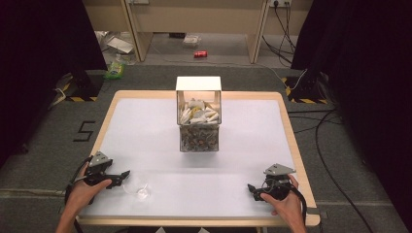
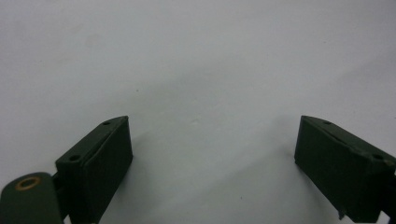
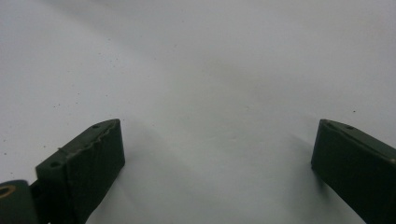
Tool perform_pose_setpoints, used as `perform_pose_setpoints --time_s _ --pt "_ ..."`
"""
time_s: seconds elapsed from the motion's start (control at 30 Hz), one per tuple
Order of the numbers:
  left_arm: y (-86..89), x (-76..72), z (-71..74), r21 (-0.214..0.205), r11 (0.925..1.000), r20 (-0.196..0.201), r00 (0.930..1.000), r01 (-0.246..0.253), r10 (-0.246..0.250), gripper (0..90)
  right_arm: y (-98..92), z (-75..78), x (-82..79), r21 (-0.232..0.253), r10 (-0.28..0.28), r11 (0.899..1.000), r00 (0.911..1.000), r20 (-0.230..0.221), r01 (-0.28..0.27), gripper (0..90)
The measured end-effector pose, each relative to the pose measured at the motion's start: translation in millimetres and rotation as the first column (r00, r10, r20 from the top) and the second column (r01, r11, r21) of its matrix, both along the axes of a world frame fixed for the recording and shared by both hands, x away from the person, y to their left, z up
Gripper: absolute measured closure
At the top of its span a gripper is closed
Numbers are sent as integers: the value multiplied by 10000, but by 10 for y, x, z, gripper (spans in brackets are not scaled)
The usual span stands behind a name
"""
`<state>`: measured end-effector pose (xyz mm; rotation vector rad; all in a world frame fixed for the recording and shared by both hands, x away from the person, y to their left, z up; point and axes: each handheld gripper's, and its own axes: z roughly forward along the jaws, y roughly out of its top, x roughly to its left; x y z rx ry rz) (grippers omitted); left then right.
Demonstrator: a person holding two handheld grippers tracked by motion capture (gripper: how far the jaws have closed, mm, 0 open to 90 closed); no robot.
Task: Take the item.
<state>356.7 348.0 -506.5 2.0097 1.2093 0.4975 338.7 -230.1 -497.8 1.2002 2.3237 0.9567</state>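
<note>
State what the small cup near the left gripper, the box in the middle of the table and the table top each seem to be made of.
Cup: clear plastic or glass, since the table shows through it. Box: clear walls, likely acrylic, since the pale pieces inside show; its top part looks white and opaque. Table: matt white surface with a light wooden edge.

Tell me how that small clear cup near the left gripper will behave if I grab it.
The clear cup looks thin-walled, so probably light and easily crushed by hard jaws. It seems to lie tilted on the white table, so a nudge may roll it. Its glossy surface may slip.
</note>
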Motion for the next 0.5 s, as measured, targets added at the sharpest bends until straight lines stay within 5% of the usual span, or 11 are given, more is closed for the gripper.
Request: perform_pose_setpoints --time_s 0.1,0.13,0.2,0.5 --pt "0 0 0 -2 10000 -3 10000 0 0 106 -4 12 -5 8 47 10000 10000 48 -47 99" --pt "0 0 0 -5 10000 -4 10000 -2 2 105 -8 36 -14 192 167 9997 9998 146 -170 202" --pt "0 0 0 1 10000 -1 10000 -1 1 105 -4 47 -11 208 153 9997 9996 229 -158 145" --pt "0 0 0 0 10000 -5 10000 1 -1 105 77 199 -24 496 229 9984 9933 1135 -287 164"
